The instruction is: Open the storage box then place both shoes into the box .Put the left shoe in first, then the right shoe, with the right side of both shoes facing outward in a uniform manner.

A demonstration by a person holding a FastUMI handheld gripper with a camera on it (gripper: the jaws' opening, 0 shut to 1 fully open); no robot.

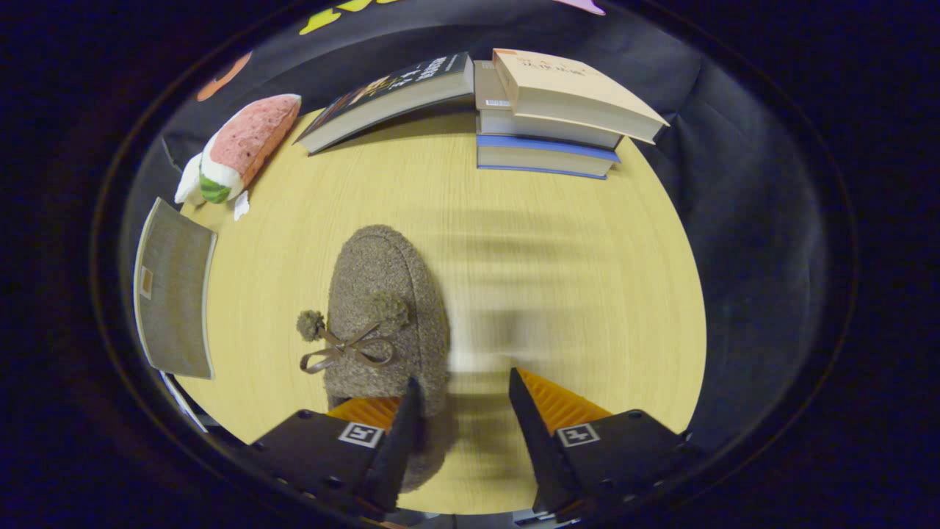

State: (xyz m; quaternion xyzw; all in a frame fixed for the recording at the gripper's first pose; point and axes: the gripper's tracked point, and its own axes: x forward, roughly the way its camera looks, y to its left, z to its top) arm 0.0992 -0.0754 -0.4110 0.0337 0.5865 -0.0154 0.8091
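Observation:
One brown fuzzy shoe (385, 308) with a ribbon bow and two pompoms lies on the wooden table (558, 294), toe pointing away from me. My gripper (463, 376) is open just above the table. Its left finger rests over the shoe's heel end, and the shoe's right edge reaches a little into the gap. The right finger stands apart from the shoe over bare wood. A grey flat-sided storage box (175, 290) with a small label sits at the table's left edge, beyond and left of the shoe. I cannot tell whether it is open.
A pink, white and green plush toy (239, 147) lies at the far left. A dark-covered book (389, 99) and a stack of three books (558, 117) stand along the far edge. The table drops off to black cloth on the right.

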